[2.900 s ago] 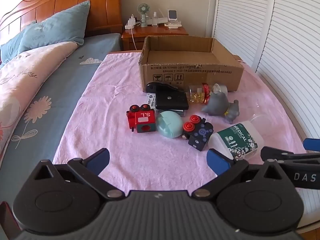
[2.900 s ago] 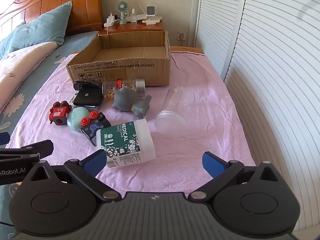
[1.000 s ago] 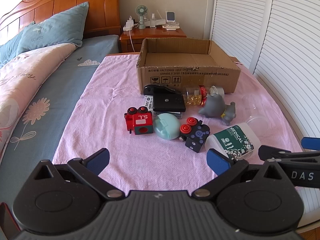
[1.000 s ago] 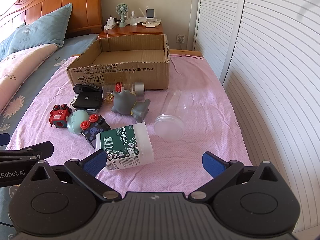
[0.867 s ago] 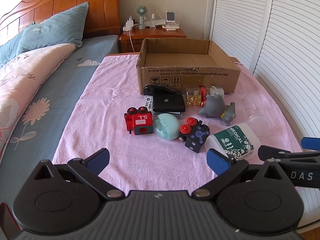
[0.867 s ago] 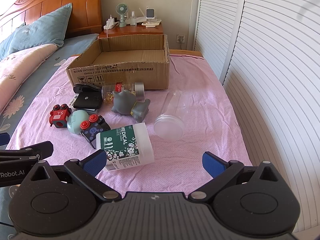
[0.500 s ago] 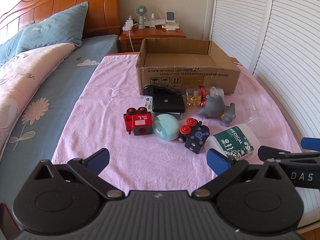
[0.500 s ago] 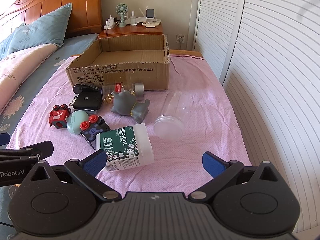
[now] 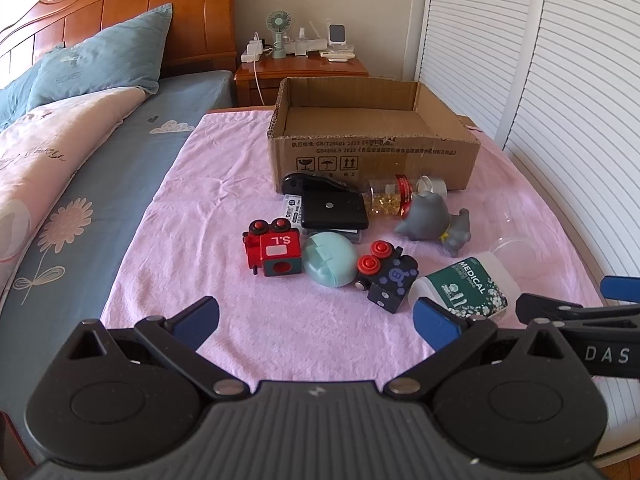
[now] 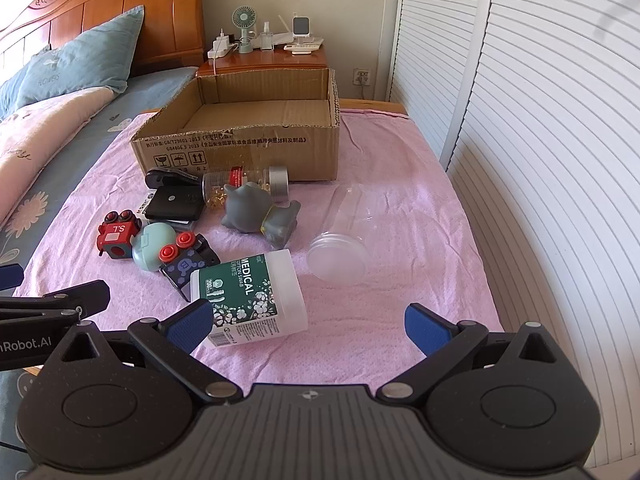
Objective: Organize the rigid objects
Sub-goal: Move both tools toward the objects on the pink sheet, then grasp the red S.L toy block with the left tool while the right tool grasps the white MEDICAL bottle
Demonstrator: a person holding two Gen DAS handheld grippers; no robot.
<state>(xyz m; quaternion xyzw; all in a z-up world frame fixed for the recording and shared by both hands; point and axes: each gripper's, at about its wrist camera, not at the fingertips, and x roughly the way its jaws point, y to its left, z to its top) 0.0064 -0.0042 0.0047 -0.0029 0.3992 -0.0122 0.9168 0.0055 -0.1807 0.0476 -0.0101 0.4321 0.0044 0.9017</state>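
Several small objects lie on a pink towel in front of an open cardboard box: a red toy train, a teal round case, a dark toy block with red knobs, a black wallet, a pill bottle, a grey animal figure, a cotton swab tub and a clear plastic cup. My left gripper is open and empty, short of the objects. My right gripper is open and empty, its left finger beside the swab tub.
The towel lies on a bed with a blue sheet and pillows at the left. A wooden nightstand with a fan stands behind the box. White louvred doors run along the right.
Both grippers have drifted back slightly, so the objects look a little farther off. Nothing was grasped or moved.
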